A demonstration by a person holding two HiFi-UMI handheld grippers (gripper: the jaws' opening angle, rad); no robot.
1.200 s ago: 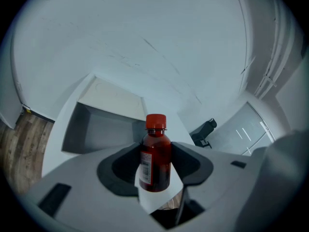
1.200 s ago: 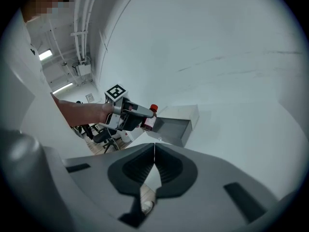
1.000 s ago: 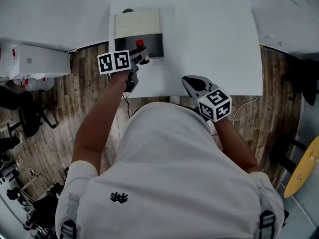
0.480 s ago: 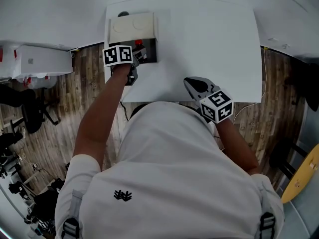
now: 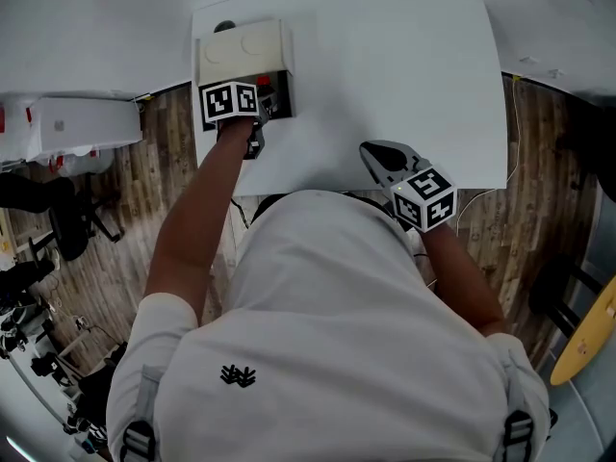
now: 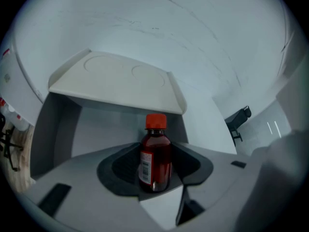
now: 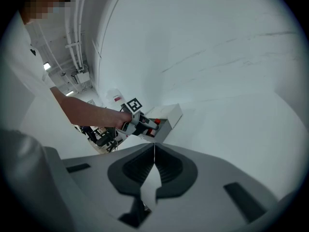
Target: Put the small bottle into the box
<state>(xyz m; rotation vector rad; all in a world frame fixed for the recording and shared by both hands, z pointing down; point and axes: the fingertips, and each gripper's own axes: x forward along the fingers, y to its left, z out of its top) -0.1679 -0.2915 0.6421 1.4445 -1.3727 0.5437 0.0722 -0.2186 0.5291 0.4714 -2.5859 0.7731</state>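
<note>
The small bottle (image 6: pixel 155 156), dark red with a red cap and a white label, stands upright between the jaws of my left gripper (image 6: pixel 155 172), which is shut on it. Right behind it is the box (image 6: pixel 114 80), its cream lid tipped up over a grey inside. From the head view, my left gripper (image 5: pixel 266 96) holds the bottle (image 5: pixel 265 85) at the box's (image 5: pixel 241 48) dark opening, at the table's far left corner. My right gripper (image 5: pixel 383 160) hovers near the table's front edge, shut and empty. Its own view shows the jaw tips meeting (image 7: pixel 154 151), with the box (image 7: pixel 167 114) far off.
The white table (image 5: pixel 404 75) stretches right of the box. A white cabinet (image 5: pixel 77 123) stands on the wood floor at the left, with a dark chair (image 5: pixel 48 221) below it. A thin cable (image 5: pixel 514 133) hangs off the table's right edge.
My left gripper has carried the bottle forward and to the right, from in front of the box up to its opening. The right gripper has stayed near the front edge.
</note>
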